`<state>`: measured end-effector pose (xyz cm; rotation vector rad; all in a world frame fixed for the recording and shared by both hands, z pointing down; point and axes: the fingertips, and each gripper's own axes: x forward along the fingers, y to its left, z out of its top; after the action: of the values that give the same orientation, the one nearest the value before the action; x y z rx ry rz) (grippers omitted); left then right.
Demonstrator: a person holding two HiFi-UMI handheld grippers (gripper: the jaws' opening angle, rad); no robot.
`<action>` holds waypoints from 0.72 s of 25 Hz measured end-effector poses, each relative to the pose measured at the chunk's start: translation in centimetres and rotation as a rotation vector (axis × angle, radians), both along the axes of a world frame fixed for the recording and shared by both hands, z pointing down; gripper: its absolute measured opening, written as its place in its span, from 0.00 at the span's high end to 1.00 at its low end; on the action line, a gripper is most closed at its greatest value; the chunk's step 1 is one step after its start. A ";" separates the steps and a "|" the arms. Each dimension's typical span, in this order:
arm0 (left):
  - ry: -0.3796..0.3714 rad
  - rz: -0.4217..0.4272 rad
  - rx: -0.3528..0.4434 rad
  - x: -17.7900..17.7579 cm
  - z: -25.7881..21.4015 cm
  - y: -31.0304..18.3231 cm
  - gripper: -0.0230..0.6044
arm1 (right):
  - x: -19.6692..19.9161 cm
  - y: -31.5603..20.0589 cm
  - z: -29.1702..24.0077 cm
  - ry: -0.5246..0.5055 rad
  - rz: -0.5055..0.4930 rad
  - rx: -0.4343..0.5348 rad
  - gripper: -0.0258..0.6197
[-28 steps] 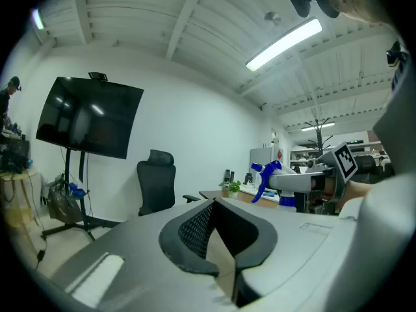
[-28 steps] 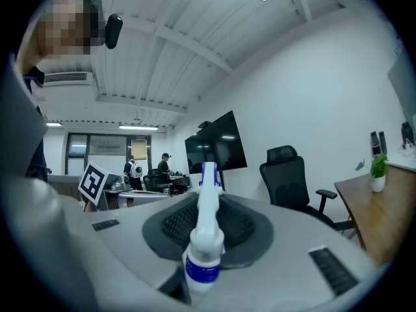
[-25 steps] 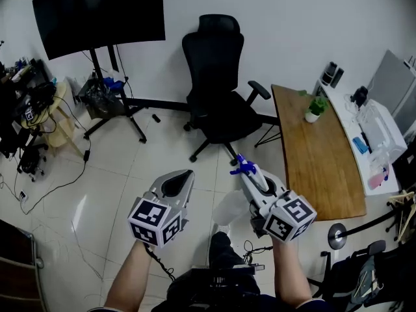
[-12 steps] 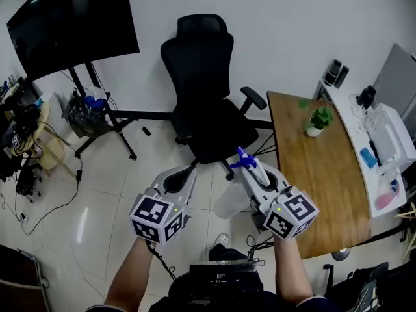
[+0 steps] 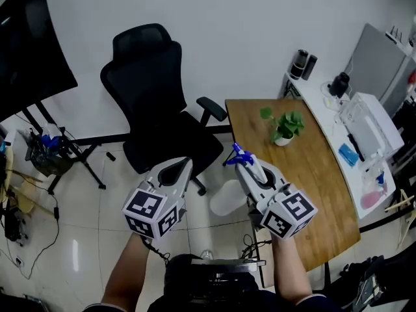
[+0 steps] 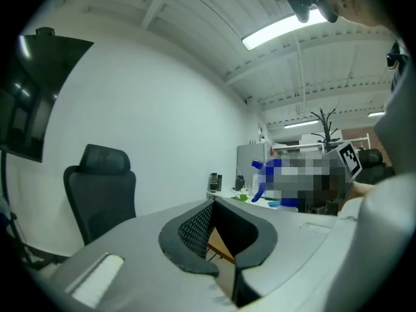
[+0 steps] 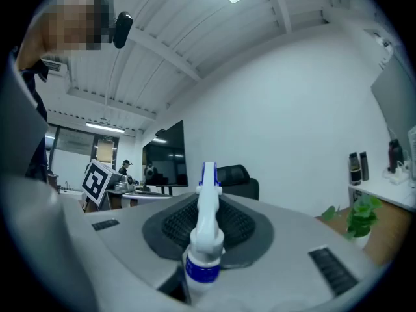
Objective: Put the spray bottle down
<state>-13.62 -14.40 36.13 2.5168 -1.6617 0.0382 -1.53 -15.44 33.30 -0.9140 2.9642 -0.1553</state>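
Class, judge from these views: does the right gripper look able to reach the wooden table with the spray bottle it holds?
Probably yes. The right gripper, shut on the spray bottle, hangs at the wooden table's edge. Nothing stands between them, and the potted plant sits farther along.

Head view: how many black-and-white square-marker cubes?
2. One black-and-white marker cube on the left claw; the other cube on the right claw, which grips the white spray bottle with blue nozzle. None appears hidden.

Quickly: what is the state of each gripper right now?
Left gripper: open, nothing between its jaws.
Right gripper: closed on the neck of the spray bottle.
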 end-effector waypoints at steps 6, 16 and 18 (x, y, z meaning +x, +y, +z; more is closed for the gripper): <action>-0.011 0.198 -0.001 6.6 -0.1 -6.8 0.95 | 6.6 -4.6 -0.1 -0.009 0.203 0.002 0.83; -0.016 0.574 -0.011 18.1 1.5 -16.5 0.95 | 16.9 -11.2 0.8 0.010 0.594 -0.005 0.83; -0.021 0.657 -0.021 20.1 2.0 -18.4 0.95 | 18.7 -12.3 1.2 0.031 0.688 -0.012 0.83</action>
<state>6.51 -32.76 38.09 2.9237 -0.7644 0.1414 17.14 -27.77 34.46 -1.8636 2.4827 -0.1309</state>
